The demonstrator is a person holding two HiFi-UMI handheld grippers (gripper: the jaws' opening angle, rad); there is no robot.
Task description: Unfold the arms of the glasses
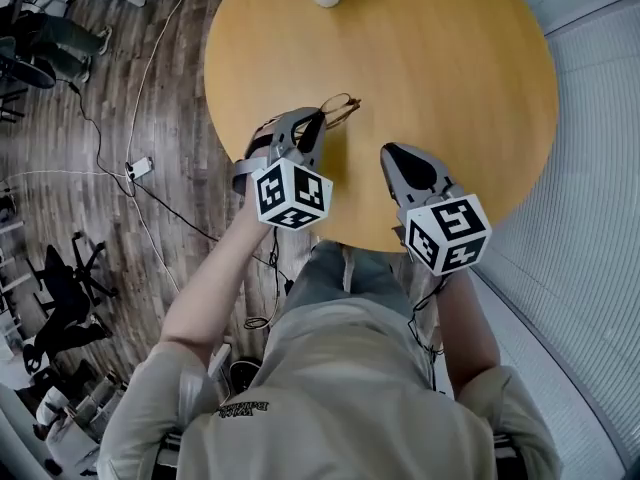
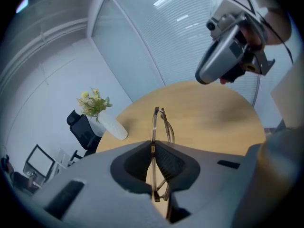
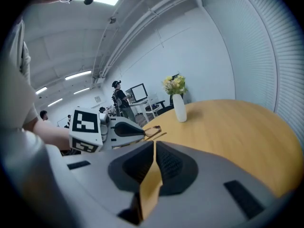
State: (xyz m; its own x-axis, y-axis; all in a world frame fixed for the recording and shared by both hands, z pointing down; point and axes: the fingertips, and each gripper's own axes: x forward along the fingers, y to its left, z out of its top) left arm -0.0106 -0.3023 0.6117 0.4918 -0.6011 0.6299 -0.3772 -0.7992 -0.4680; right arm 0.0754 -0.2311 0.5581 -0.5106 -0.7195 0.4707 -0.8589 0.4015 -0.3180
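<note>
Pinching the glasses (image 2: 155,122) edge-on between its ribbed dark pads, the left claw (image 2: 153,148) is clamped on the thin rim, and most of the frame juts out ahead of its tips above the table (image 1: 450,68). The right claw (image 3: 154,148) hangs to the right of the left claw, apart from it. Its jaws are pressed together with nothing between them, and only table shows through the slit below. The frame is fine wire or thin plastic, amber-brown, with rounded lenses. From the left gripper view the arms appear to lie close against the front, though their exact fold cannot be made out. Judgement: the item is very light, springy at the hinges, and fragile. The lenses are smooth and likely slippery, and the rim would bend under a hard squeeze. The present hold on the rim looks adequate as an anchor. The free claw would best take one arm near its tip, away from the hinge, and swing it outward gently in the hinge's own plane. The table is a round, smooth, pale wood top. A white, glossy, tapering vase (image 2: 113,126) stands far ahead of the left claw, clear of the work.
</note>
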